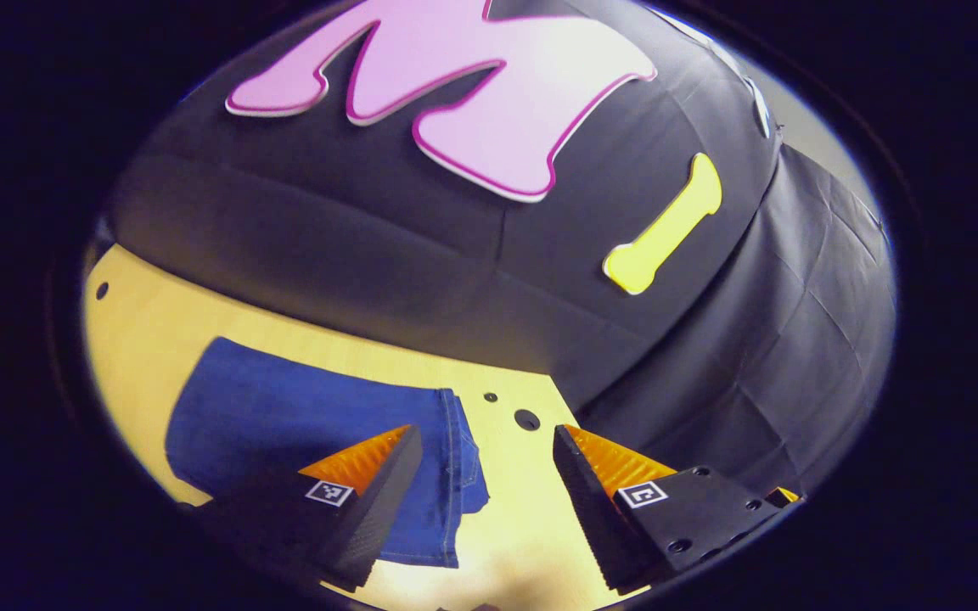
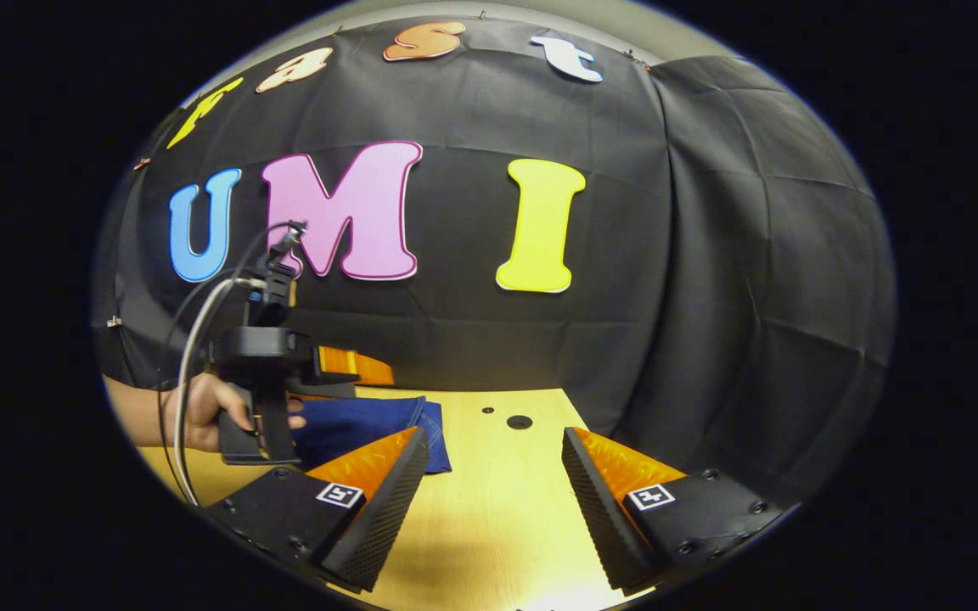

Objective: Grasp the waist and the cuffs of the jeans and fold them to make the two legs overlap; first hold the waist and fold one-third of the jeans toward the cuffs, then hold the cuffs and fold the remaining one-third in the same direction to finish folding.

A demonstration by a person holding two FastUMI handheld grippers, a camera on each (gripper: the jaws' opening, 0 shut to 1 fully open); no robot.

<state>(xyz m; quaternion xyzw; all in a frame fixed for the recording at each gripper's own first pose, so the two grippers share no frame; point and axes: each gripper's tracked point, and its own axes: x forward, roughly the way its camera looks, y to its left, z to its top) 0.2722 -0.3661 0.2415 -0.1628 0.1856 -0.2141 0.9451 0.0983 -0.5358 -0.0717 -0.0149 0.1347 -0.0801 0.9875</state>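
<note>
Folded jeans are seen lying flat on the wooden table in the left gripper view, as a compact blue stack with a stitched edge at its right side. The left gripper is held above the table with fingers spread wide, nothing pinched; its left finger overlaps the jeans' right part in the picture, contact cannot be told. Two round holes are visible in the tabletop just beyond the fingers.

In the right gripper view, the right gripper is also spread wide and empty over bare table. The jeans lie ahead to the left. The other gripper is seen there near the jeans, gripped by a hand, with a cable trailing from it.
</note>
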